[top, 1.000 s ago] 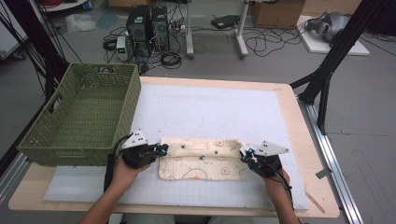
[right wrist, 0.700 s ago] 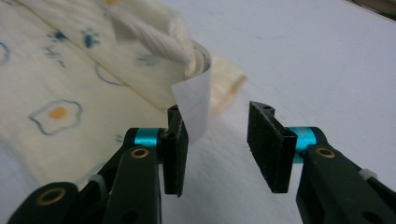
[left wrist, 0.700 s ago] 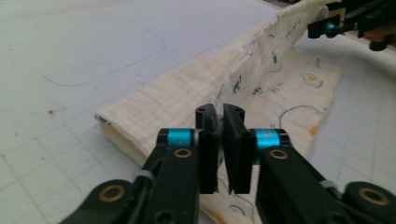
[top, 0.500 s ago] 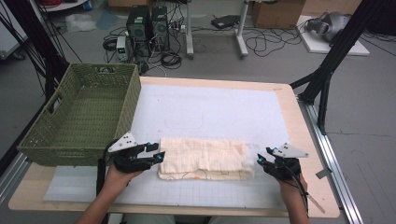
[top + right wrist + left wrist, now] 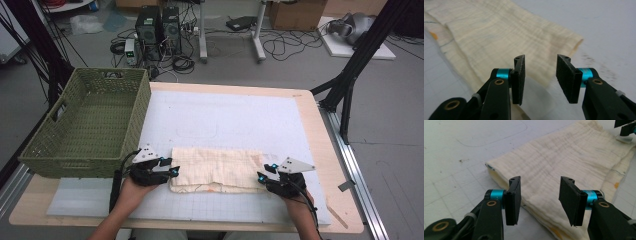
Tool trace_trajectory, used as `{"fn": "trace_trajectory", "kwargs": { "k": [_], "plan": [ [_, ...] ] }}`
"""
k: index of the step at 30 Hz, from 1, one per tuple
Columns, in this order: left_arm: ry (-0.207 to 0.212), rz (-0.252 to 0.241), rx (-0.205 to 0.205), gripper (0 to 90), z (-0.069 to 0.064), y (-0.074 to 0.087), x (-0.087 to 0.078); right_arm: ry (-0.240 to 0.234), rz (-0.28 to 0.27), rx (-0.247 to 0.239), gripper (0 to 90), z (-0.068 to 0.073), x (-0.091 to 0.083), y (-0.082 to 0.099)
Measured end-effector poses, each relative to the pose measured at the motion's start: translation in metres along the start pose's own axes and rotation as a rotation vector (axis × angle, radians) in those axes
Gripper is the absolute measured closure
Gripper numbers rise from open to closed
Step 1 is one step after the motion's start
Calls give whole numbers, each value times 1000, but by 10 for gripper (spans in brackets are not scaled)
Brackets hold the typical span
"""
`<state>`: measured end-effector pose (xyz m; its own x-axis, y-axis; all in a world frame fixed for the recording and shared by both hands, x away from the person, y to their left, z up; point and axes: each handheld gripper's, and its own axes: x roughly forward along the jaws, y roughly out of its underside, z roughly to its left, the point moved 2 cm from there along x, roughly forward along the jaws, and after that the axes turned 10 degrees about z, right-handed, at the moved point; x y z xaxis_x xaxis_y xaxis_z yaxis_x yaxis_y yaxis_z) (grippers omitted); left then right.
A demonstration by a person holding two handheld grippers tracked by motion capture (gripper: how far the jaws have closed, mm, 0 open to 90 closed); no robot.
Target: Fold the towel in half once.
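Folded muslin cloth [image 5: 216,169]: light, limp, layers slide. Left gripper [image 5: 541,197] and right gripper [image 5: 540,77] just opened, nothing clamped. Pinch end folds through all layers.

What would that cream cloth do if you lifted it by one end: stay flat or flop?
The cloth would probably flop: it lies folded in soft layers, with crinkled weave in the left gripper view. It looks thin, so likely light. Pushed across the mat, it would more likely bunch than slide whole.
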<state>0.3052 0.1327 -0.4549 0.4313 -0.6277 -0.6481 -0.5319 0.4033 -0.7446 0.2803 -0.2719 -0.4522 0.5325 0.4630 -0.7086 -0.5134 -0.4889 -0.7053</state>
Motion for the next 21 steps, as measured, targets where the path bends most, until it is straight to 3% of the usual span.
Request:
{"fn": "trace_trajectory", "kwargs": {
  "k": [4,7,12,14,21],
  "plan": [
    [-5,31,31,568,-4,0,5,-26,46,-43,610,8,10,-2],
    [-21,55,47,631,-7,1,9,-40,72,-46,679,9,15,-1],
    [-67,91,113,869,-14,1,13,-75,69,-60,860,9,16,-2],
    [-67,81,119,892,-14,1,12,-73,68,-65,874,10,15,-2],
    [-10,-2,83,893,-11,-3,0,-71,30,-68,874,9,5,-5]
  ]
}}
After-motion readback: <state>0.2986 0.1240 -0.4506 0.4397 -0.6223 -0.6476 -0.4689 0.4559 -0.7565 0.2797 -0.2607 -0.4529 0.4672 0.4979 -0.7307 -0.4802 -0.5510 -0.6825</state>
